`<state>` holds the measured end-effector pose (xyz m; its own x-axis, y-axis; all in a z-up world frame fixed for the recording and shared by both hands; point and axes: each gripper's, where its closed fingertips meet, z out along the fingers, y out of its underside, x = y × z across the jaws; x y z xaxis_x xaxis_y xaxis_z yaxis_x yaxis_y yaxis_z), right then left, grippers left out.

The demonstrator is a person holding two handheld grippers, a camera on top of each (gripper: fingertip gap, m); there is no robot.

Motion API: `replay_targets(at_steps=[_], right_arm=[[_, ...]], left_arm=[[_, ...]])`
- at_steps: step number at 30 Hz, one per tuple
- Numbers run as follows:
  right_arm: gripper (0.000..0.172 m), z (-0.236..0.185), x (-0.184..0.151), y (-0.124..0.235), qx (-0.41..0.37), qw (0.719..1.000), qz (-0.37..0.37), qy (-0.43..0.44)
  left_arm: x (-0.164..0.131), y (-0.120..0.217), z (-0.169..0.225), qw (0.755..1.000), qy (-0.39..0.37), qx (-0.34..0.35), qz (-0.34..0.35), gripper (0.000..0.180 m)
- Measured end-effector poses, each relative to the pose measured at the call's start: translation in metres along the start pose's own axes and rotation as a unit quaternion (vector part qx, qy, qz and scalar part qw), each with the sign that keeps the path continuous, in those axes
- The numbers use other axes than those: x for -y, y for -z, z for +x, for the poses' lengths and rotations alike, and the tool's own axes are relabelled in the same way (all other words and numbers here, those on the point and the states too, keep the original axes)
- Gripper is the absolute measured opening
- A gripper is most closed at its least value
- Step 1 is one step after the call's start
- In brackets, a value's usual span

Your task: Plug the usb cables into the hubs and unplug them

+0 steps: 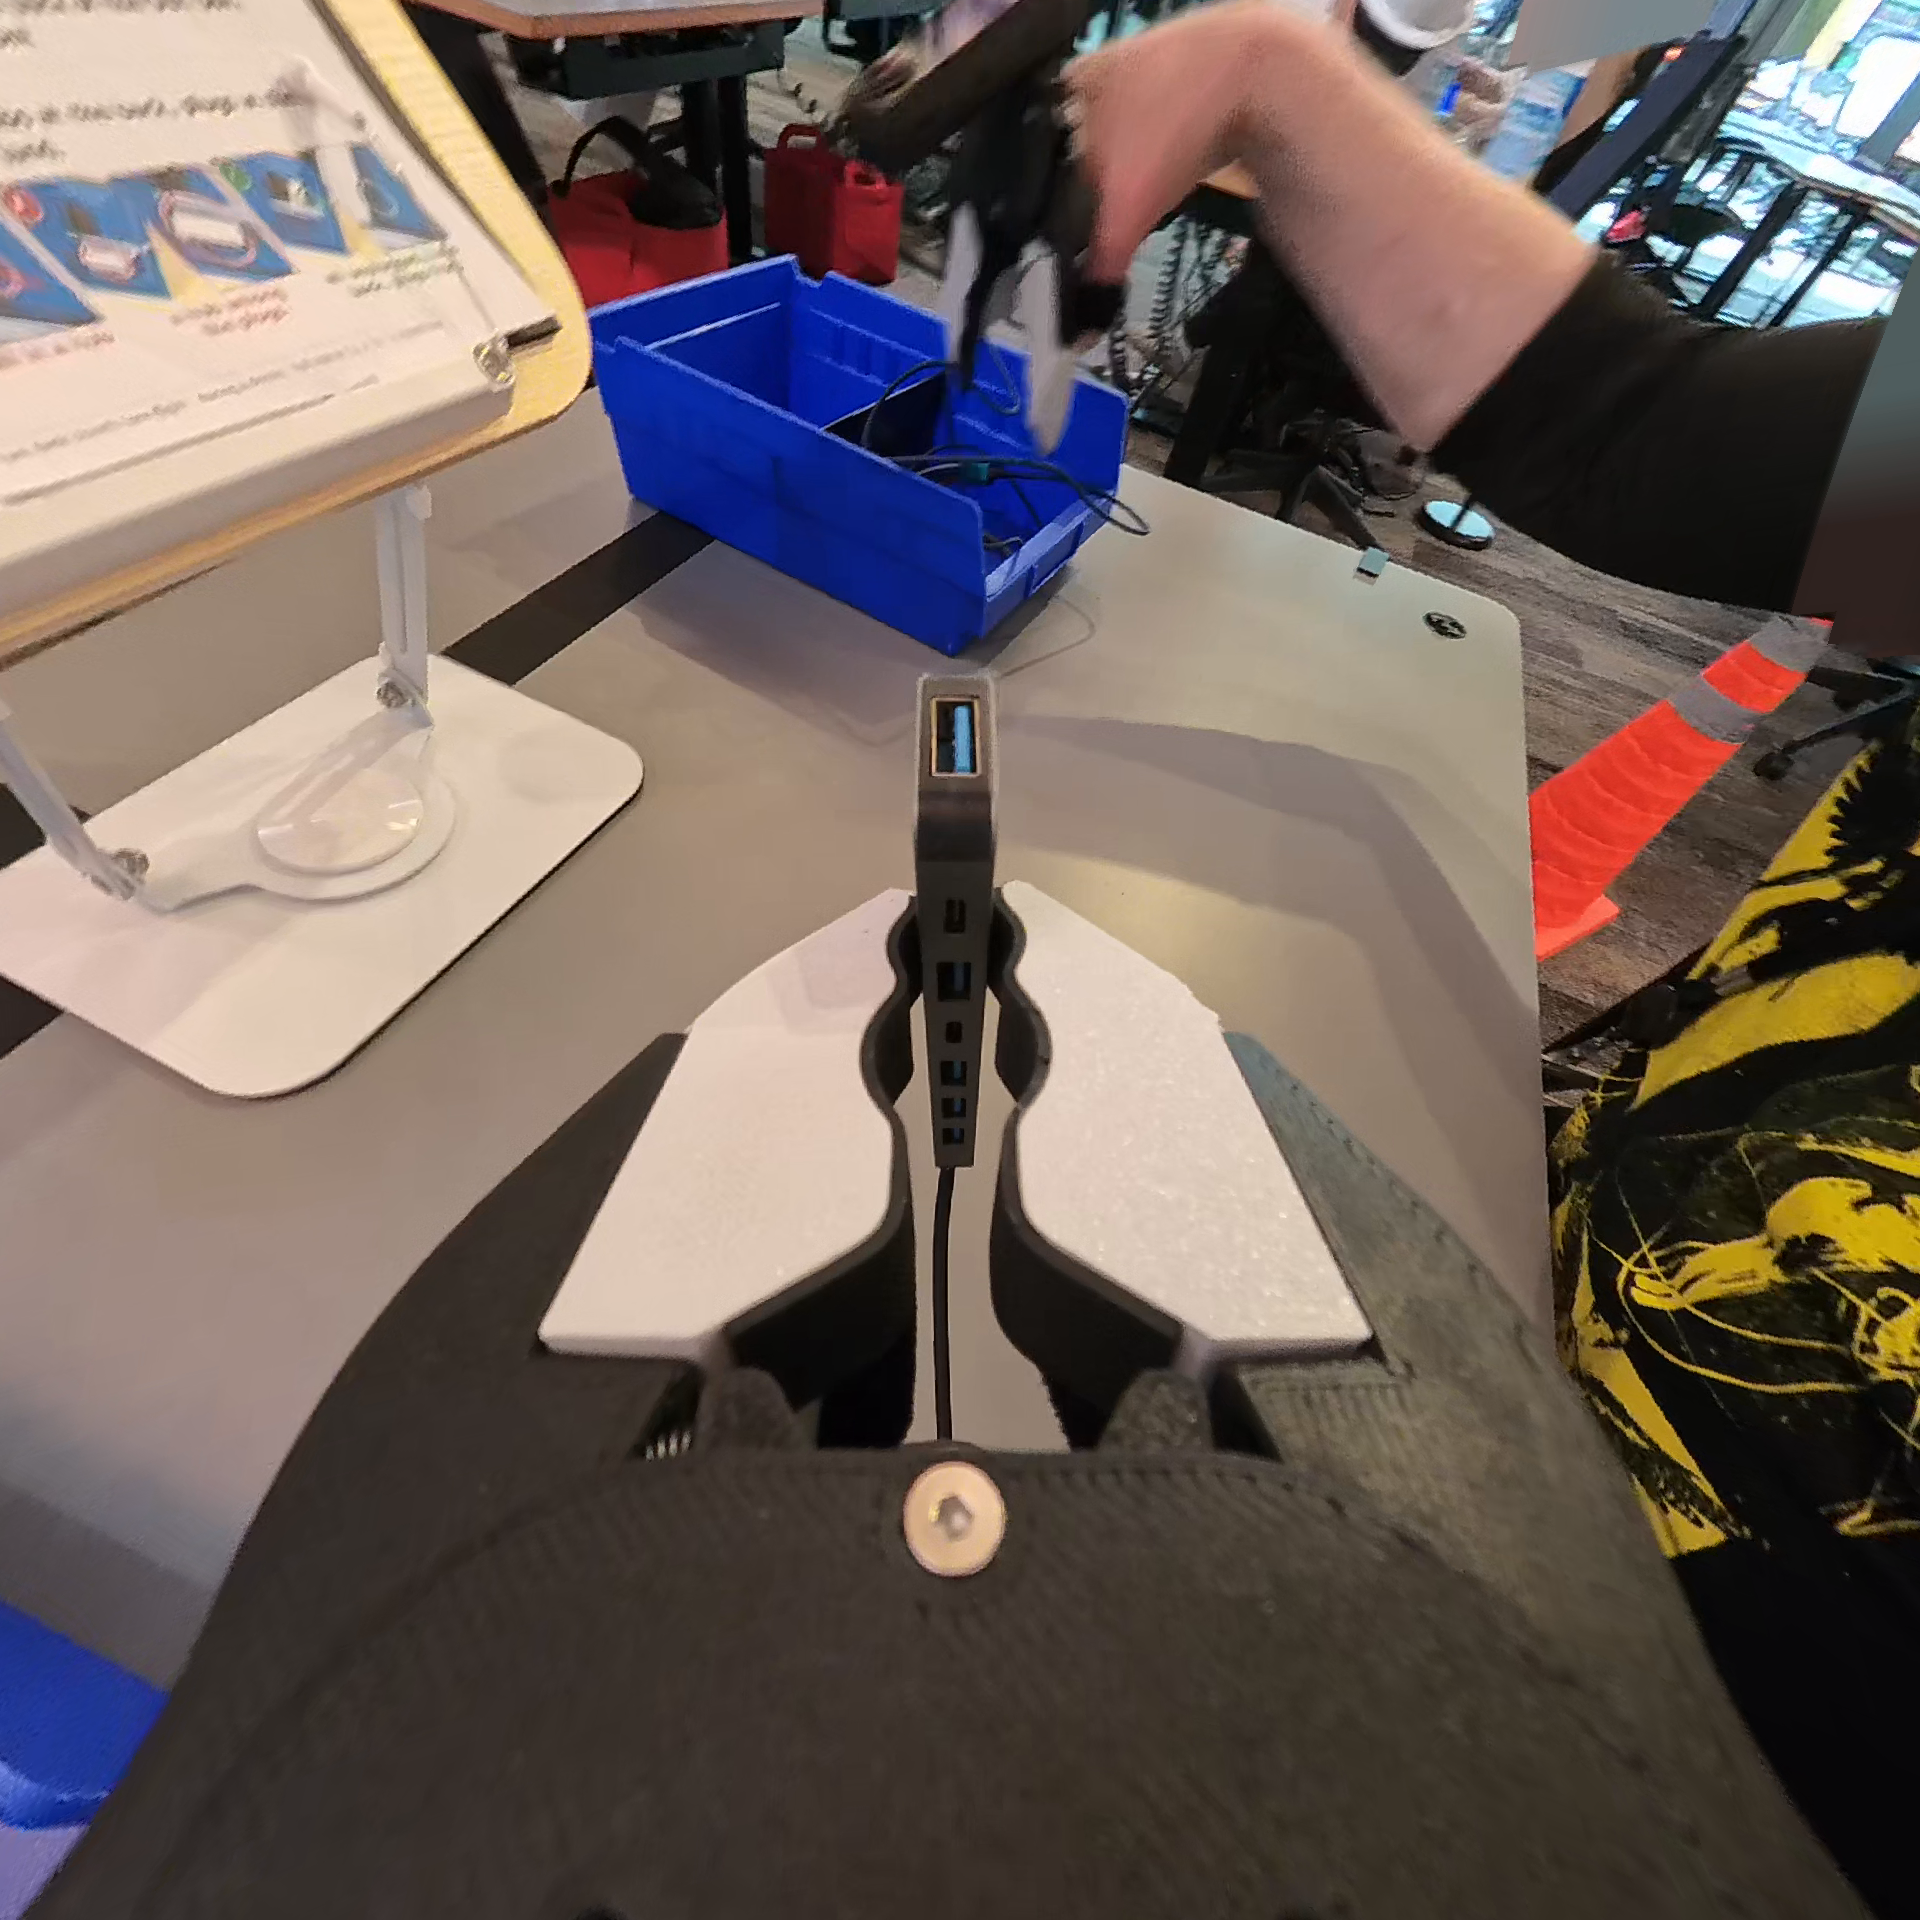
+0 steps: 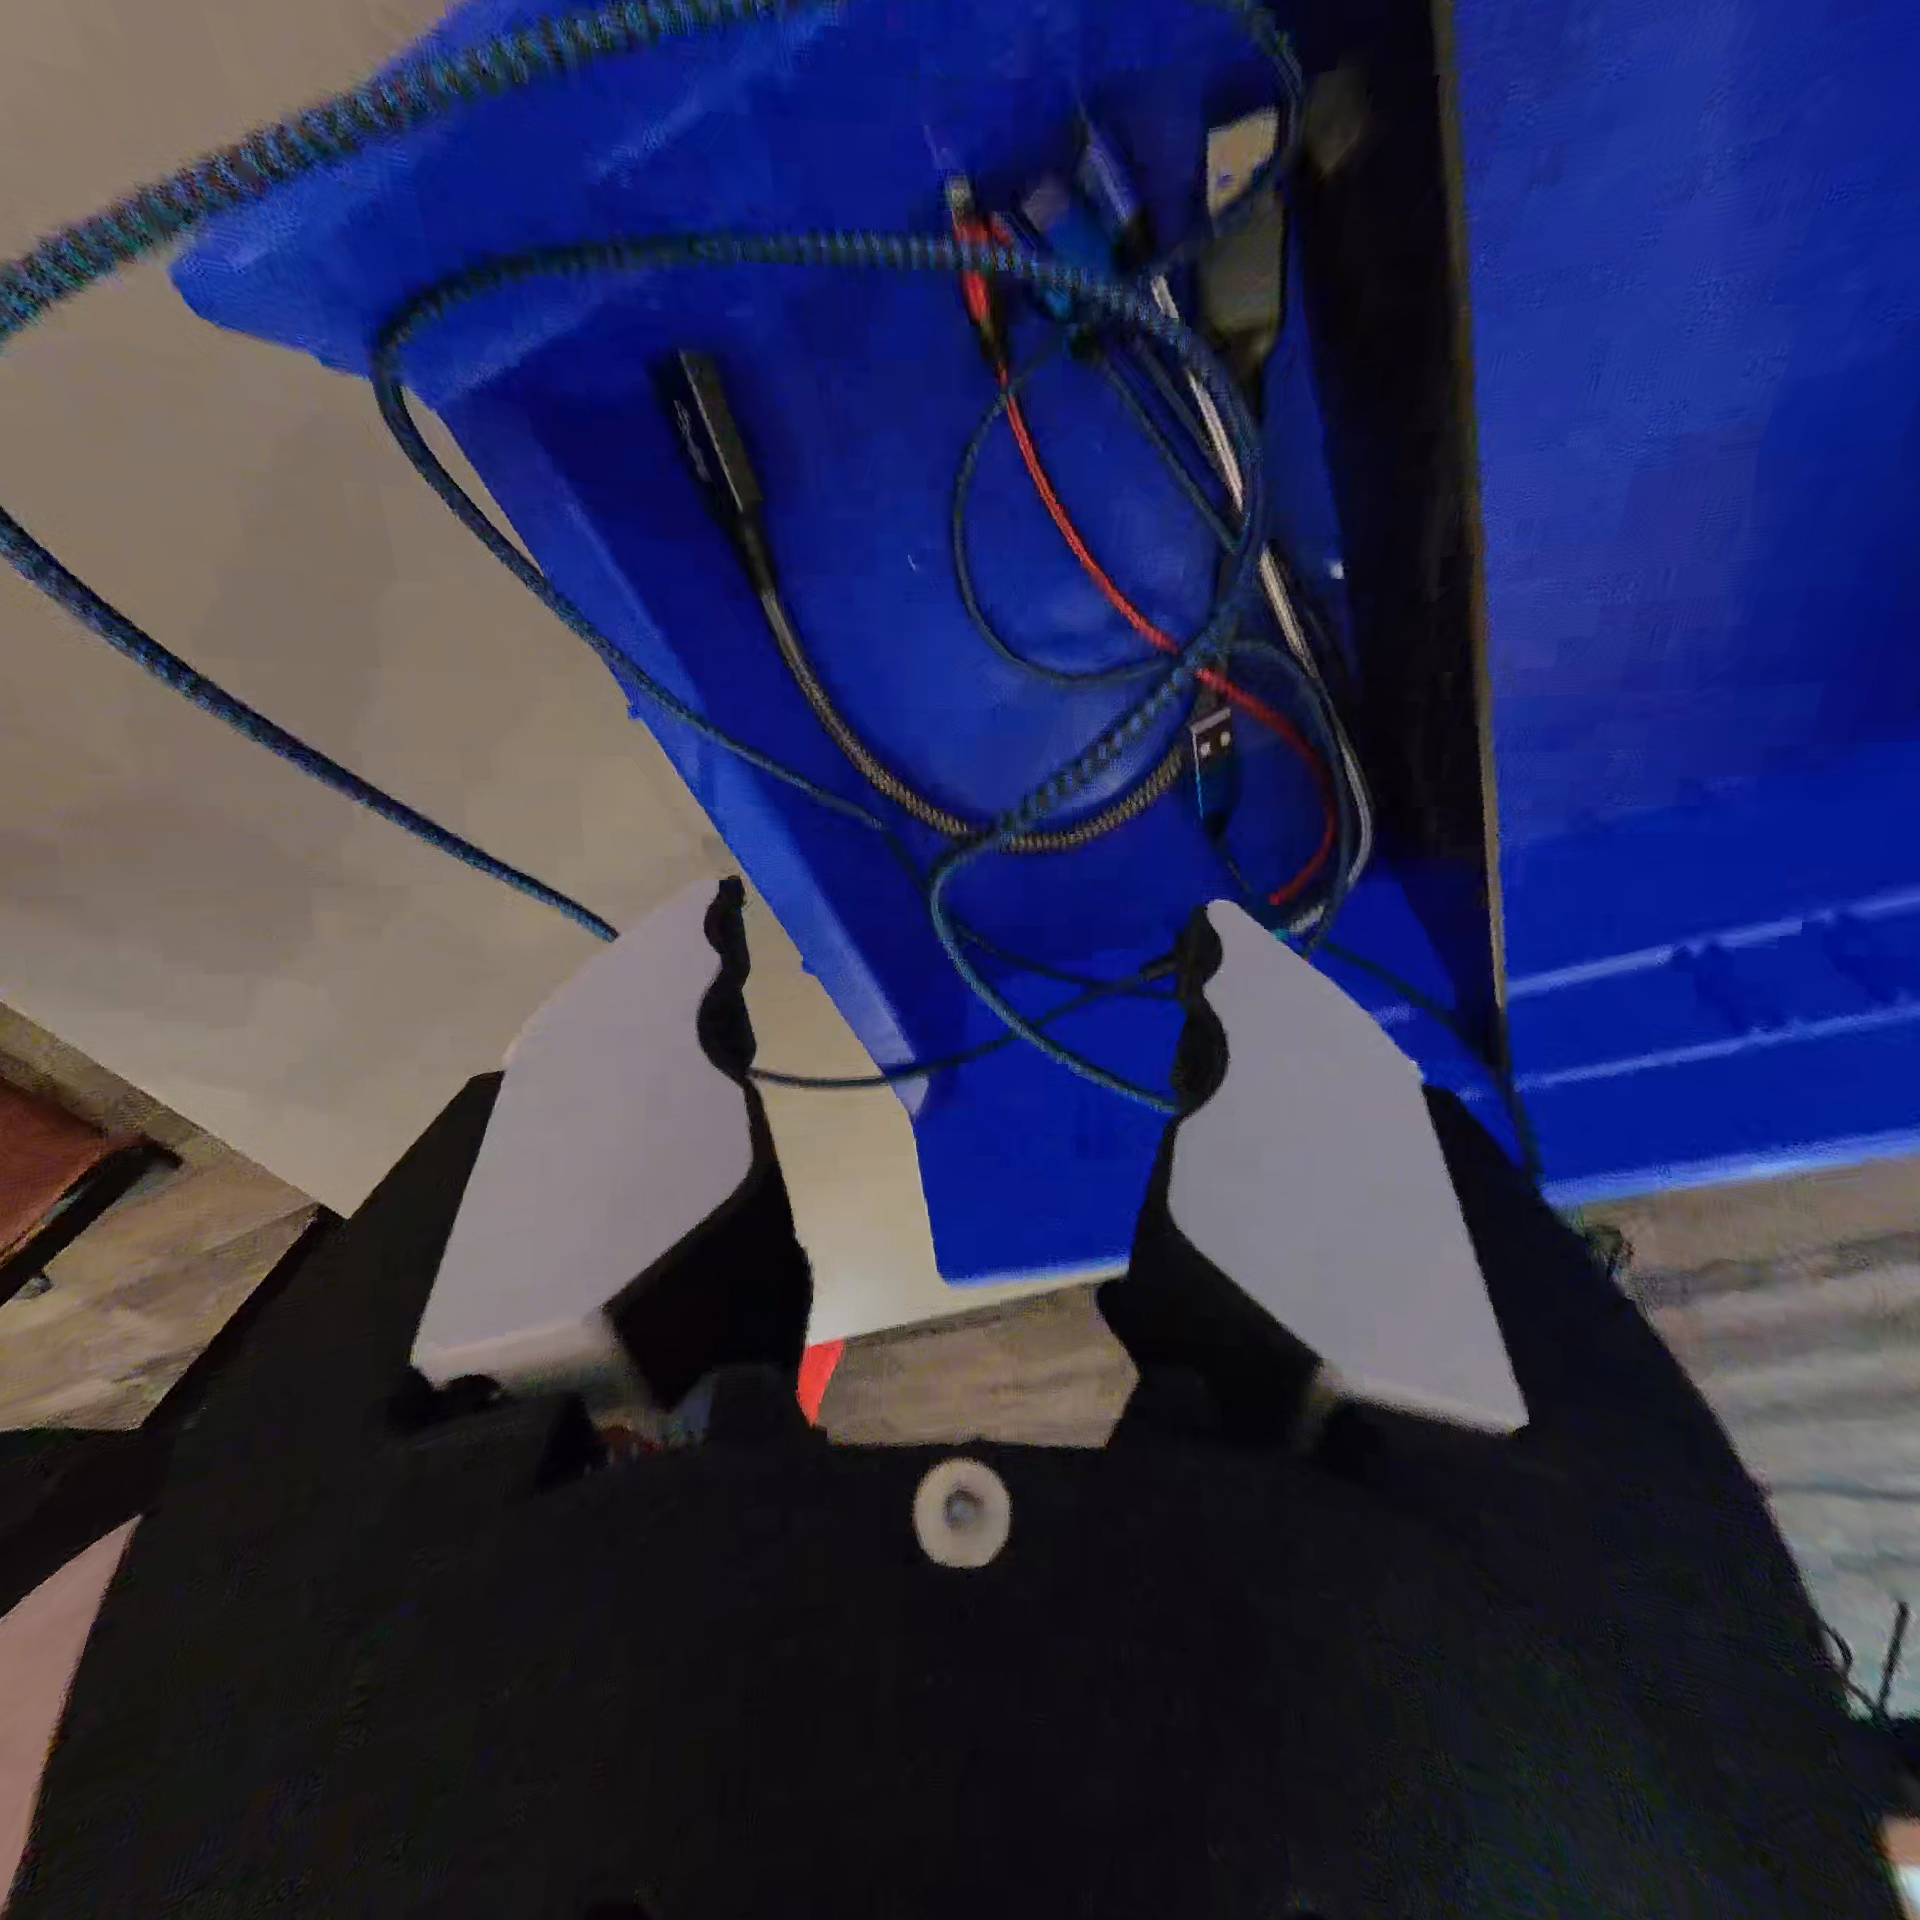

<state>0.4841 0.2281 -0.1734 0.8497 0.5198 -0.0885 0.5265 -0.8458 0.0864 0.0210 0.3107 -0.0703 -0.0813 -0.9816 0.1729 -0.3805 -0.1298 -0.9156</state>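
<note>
My left gripper (image 1: 954,914) is shut on a slim black USB hub (image 1: 954,821) and holds it edge-up above the grey table (image 1: 1247,831). The hub's blue end port (image 1: 954,736) faces me and its cord (image 1: 943,1299) runs back between the fingers. My right gripper (image 2: 961,920) is open and empty, hovering over the blue bin (image 2: 1662,520). It also shows in the left wrist view (image 1: 1013,312), held in a person's hand above the same bin (image 1: 831,468). The bin holds tangled USB cables (image 2: 1091,748), a loose USB plug (image 2: 1210,743) and a black connector (image 2: 707,426).
A white document stand (image 1: 312,852) with a printed sheet stands at the left of the table. An orange cone (image 1: 1662,769) lies on the floor to the right. A braided blue cable (image 2: 260,727) trails out of the bin over the table.
</note>
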Motion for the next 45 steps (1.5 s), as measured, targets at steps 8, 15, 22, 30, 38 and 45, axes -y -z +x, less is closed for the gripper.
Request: replay_targets(at_steps=[8, 15, 22, 30, 38, 45], right_arm=[[0.073, -0.083, 0.052, 0.091, -0.082, 0.957, 0.272, 0.051], [0.059, -0.278, 0.185, 0.132, 0.046, 0.825, 0.522, 0.211], [0.039, -0.357, 0.248, 0.11, 0.201, 0.786, 0.524, 0.26], [0.009, -0.354, 0.233, 0.13, 0.217, 0.755, 0.555, 0.272], [0.009, -0.104, 0.125, 0.237, -0.162, 0.782, 0.597, 0.074], [0.011, 0.076, 0.068, 0.182, -0.303, 0.863, 0.401, -0.05]], left_arm=[[0.007, -0.015, 0.008, 0.999, 0.009, -0.016, 0.032, 0.011], [0.004, -0.039, 0.033, 0.999, -0.008, -0.043, 0.018, 0.011], [-0.003, -0.057, 0.059, 0.997, -0.042, -0.066, -0.017, 0.011], [0.005, -0.053, 0.059, 0.997, -0.03, -0.075, 0.006, 0.011], [0.01, -0.026, 0.026, 0.999, -0.021, -0.019, 0.022, 0.0], [0.003, -0.028, 0.018, 1.0, -0.018, -0.009, 0.006, 0.0]])
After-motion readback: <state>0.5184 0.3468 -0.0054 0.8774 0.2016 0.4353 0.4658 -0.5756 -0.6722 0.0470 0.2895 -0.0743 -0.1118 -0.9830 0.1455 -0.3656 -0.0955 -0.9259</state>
